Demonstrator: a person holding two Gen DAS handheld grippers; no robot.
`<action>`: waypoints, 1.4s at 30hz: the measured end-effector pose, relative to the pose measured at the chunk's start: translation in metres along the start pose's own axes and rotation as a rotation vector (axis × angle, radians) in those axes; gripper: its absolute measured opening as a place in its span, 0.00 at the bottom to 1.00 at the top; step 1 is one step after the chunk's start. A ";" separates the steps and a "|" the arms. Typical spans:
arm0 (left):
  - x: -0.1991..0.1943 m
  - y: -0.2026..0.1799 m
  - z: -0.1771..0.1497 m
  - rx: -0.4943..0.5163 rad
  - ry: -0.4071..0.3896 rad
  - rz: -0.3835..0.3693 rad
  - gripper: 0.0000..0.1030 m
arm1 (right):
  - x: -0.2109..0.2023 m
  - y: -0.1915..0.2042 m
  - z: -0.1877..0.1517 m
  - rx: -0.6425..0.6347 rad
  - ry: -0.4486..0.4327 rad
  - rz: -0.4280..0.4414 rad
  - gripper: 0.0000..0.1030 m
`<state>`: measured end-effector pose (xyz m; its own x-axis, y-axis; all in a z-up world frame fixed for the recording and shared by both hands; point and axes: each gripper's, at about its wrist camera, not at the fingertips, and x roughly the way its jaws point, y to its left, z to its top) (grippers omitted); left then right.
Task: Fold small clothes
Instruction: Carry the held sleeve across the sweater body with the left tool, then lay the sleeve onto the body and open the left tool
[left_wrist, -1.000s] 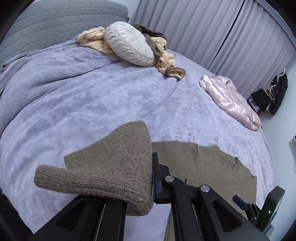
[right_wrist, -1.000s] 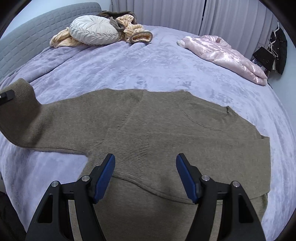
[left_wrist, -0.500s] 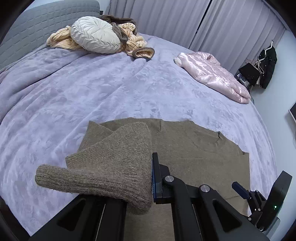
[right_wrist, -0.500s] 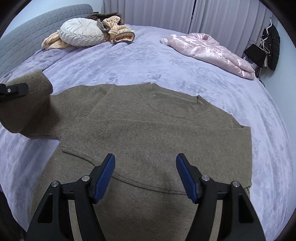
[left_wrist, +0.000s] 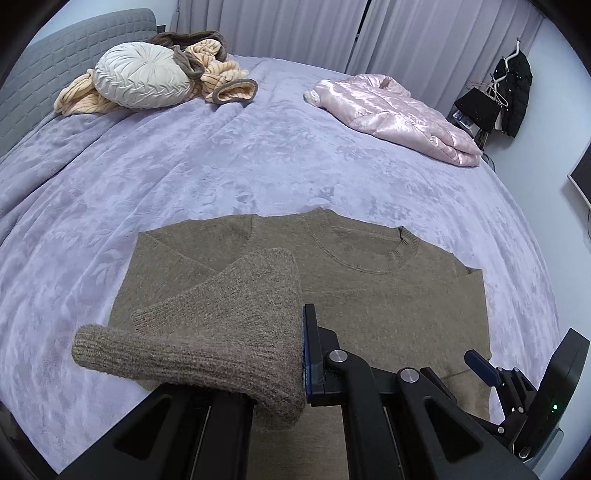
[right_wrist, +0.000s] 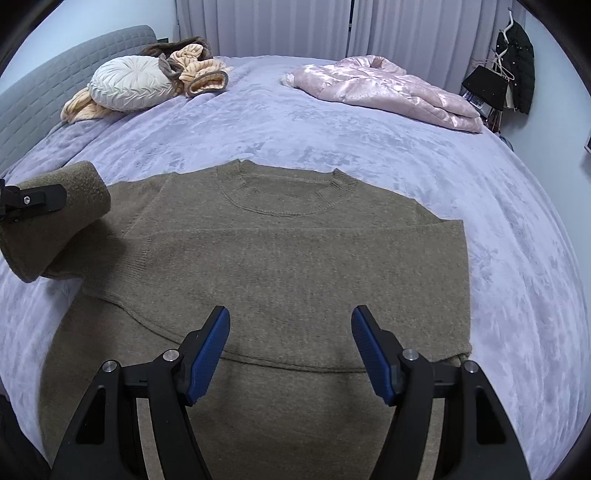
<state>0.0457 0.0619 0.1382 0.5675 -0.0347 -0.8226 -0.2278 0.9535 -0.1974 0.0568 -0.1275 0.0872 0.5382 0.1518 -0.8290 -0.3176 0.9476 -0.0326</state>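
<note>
An olive-brown knit sweater (right_wrist: 295, 251) lies flat on the lilac bed, collar (right_wrist: 286, 184) away from me; it also shows in the left wrist view (left_wrist: 369, 288). My left gripper (left_wrist: 299, 354) is shut on the sweater's left sleeve cuff (left_wrist: 221, 332) and holds it raised over the sweater's left side; the sleeve drapes over the fingers. In the right wrist view the left gripper (right_wrist: 33, 201) and lifted sleeve (right_wrist: 62, 214) show at the left edge. My right gripper (right_wrist: 290, 350) is open and empty above the sweater's lower body.
The lilac bedspread (right_wrist: 332, 125) covers the bed. A pink satin jacket (right_wrist: 384, 88) lies at the back right. A white round cushion (right_wrist: 125, 86) and a peach-and-brown garment (right_wrist: 199, 72) lie by the grey headboard (right_wrist: 48, 99). Dark clothes (right_wrist: 513, 70) hang at the right wall.
The left gripper has carried the sleeve inward to the right, over the sweater's body. The right gripper has moved over the sweater, still open.
</note>
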 end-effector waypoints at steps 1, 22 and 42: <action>0.002 -0.007 -0.001 0.006 0.007 0.000 0.07 | 0.000 -0.005 -0.002 0.006 0.000 0.001 0.70; 0.026 -0.139 -0.010 0.183 0.058 -0.033 0.07 | 0.004 -0.077 -0.056 0.143 0.018 0.019 0.70; 0.043 -0.217 -0.076 0.417 0.130 -0.051 0.07 | -0.014 -0.137 -0.092 0.255 0.003 -0.019 0.70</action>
<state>0.0595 -0.1689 0.1055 0.4598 -0.0966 -0.8827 0.1514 0.9880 -0.0292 0.0205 -0.2854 0.0518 0.5398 0.1331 -0.8312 -0.0998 0.9906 0.0938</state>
